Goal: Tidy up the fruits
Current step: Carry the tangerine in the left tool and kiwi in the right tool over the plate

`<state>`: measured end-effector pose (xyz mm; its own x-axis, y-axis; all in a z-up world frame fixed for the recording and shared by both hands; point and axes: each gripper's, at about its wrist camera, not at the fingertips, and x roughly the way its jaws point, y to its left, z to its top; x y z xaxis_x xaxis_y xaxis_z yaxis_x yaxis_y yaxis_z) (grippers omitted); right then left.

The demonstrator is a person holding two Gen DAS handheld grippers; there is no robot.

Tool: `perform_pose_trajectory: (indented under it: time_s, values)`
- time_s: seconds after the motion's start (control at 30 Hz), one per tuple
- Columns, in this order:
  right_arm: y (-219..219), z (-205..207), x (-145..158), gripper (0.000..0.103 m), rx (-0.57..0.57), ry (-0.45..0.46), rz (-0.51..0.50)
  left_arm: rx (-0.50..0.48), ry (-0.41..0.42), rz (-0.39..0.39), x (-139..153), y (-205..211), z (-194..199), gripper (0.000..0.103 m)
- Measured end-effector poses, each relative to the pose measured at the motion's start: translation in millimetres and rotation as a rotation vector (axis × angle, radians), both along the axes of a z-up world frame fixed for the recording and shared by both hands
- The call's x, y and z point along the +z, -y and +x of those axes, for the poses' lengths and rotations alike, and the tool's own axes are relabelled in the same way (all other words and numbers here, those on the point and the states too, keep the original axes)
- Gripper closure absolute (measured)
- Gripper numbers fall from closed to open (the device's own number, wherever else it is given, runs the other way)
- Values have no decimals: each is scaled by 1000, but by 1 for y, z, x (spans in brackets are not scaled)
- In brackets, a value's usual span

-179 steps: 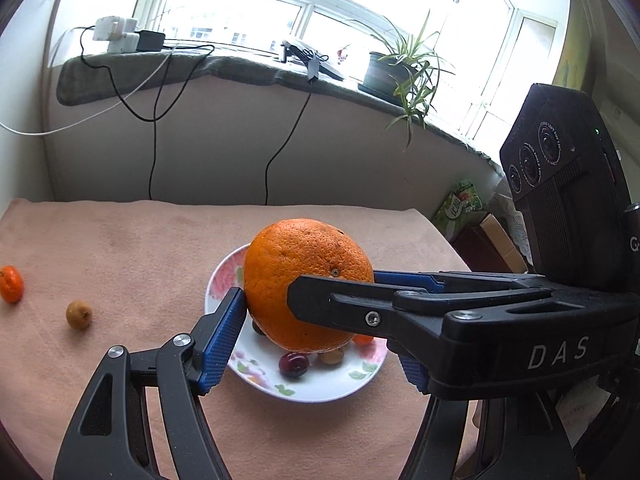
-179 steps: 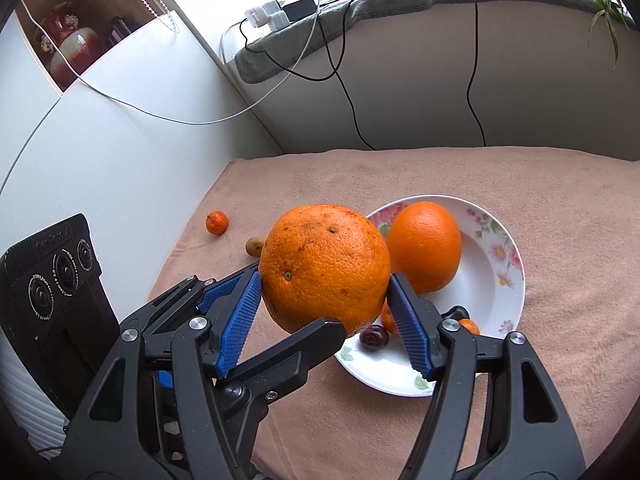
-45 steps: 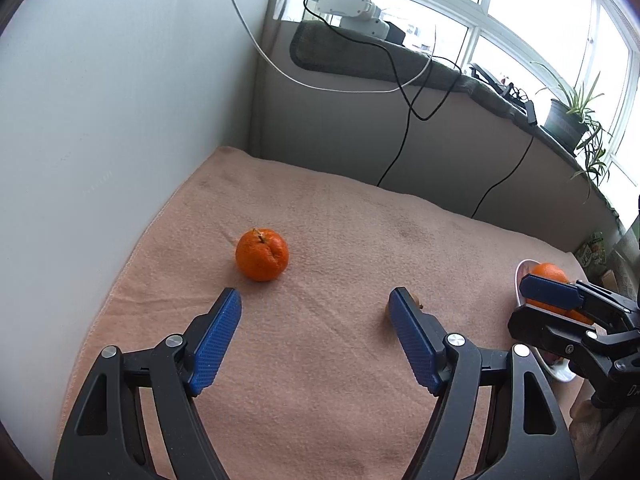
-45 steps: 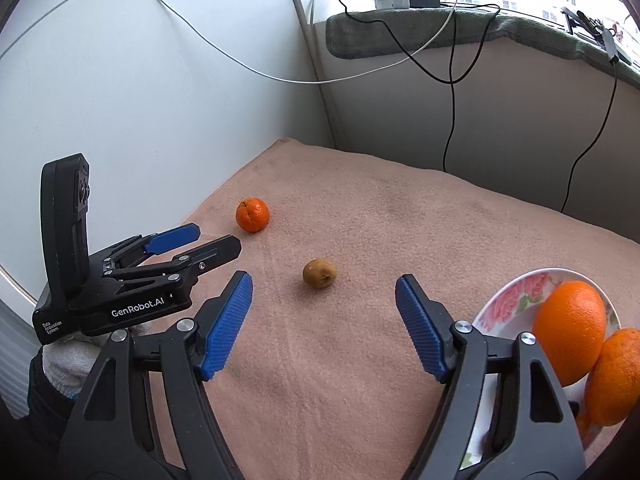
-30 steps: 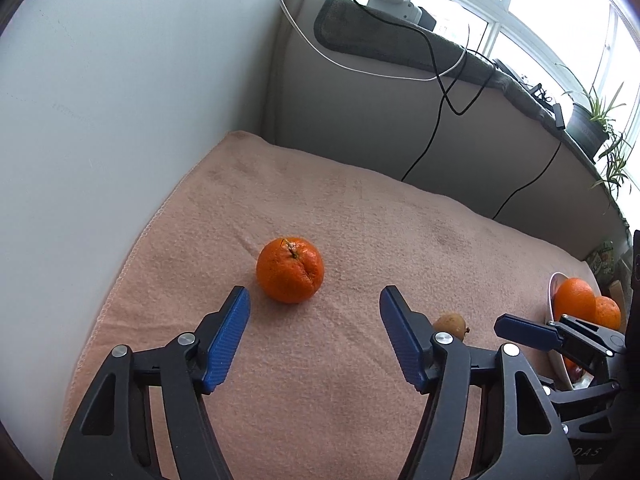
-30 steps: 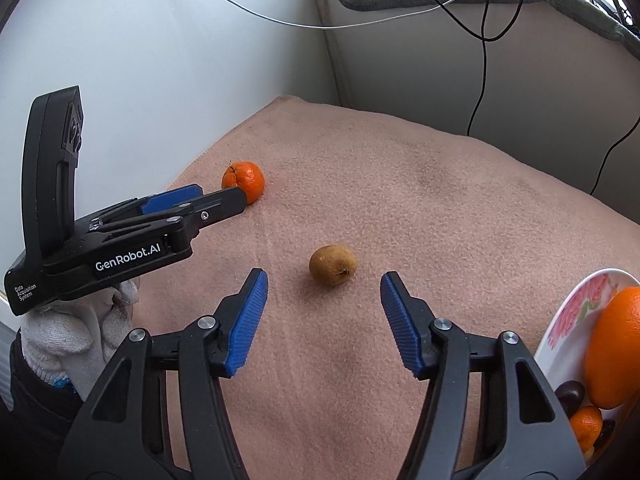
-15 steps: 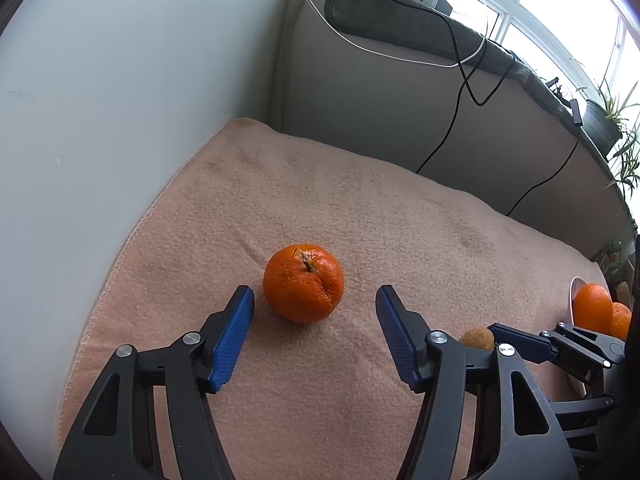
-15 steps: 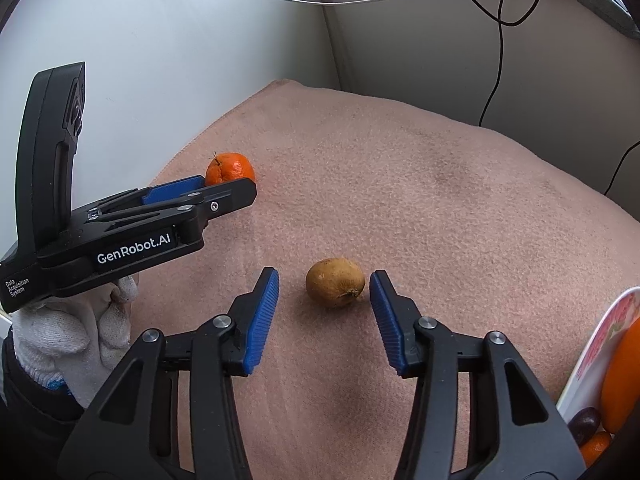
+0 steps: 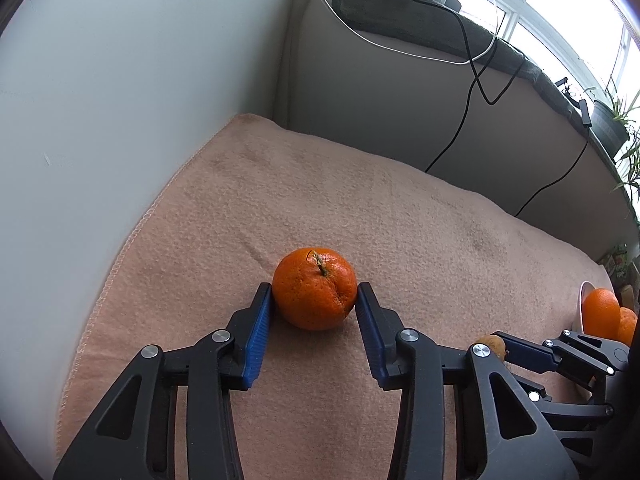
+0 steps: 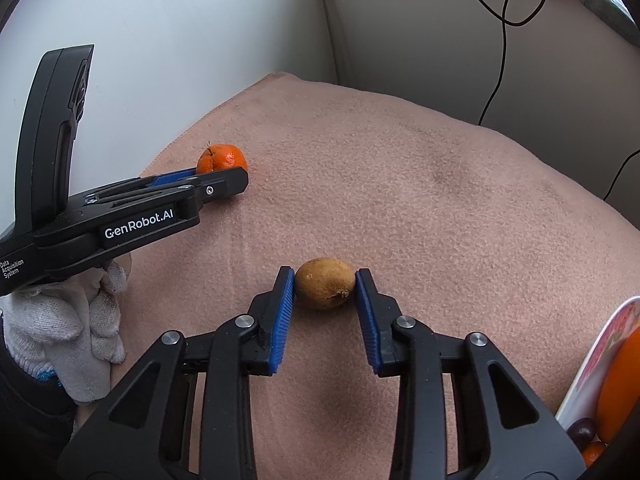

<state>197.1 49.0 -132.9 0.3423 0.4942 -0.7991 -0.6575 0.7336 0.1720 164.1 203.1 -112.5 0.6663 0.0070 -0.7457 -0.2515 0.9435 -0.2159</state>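
A small orange mandarin (image 9: 315, 288) with a stem lies on the pink blanket (image 9: 360, 200). My left gripper (image 9: 315, 300) is closed onto it, both blue pads touching its sides; it also shows in the right wrist view (image 10: 218, 159). A small brown fruit (image 10: 325, 283) lies on the blanket with my right gripper (image 10: 325, 286) closed onto it, pads touching both sides. The brown fruit shows partly in the left wrist view (image 9: 493, 345). Both fruits rest on the blanket.
A flowered white plate (image 10: 592, 364) with big oranges (image 9: 601, 312) and small dark fruits (image 10: 582, 432) sits at the right. A white wall (image 9: 120, 100) runs along the blanket's left edge. Cables (image 9: 472, 80) hang from the sill behind.
Both grippers have moved forward and closed: the left pads now touch the mandarin, the right pads now touch the brown fruit. Six seconds ago each held a big orange over the plate.
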Motion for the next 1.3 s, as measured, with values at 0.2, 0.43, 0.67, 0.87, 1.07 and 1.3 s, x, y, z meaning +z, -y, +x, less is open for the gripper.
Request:
perform_pose_trajectory:
  time_s: [0.2, 0.43, 0.67, 0.87, 1.07, 1.3]
  values:
    - [6, -6, 5, 71, -2, 22, 1, -4, 12, -5, 5, 5, -9, 63]
    - [22, -17, 19, 71, -12, 34, 36, -28, 46, -12, 19, 18, -21, 64]
    - [44, -31, 38, 71, -34, 66, 76, -71, 81, -17, 33, 40, -29, 63]
    - [69, -44, 54, 71, -62, 93, 107, -114, 107, -24, 42, 63, -37, 63]
    - [98, -52, 66, 71, -100, 115, 132, -162, 133, -26, 53, 87, -41, 63]
    - [134, -57, 76, 71, -155, 130, 166, -230, 151, -25, 62, 122, -39, 63]
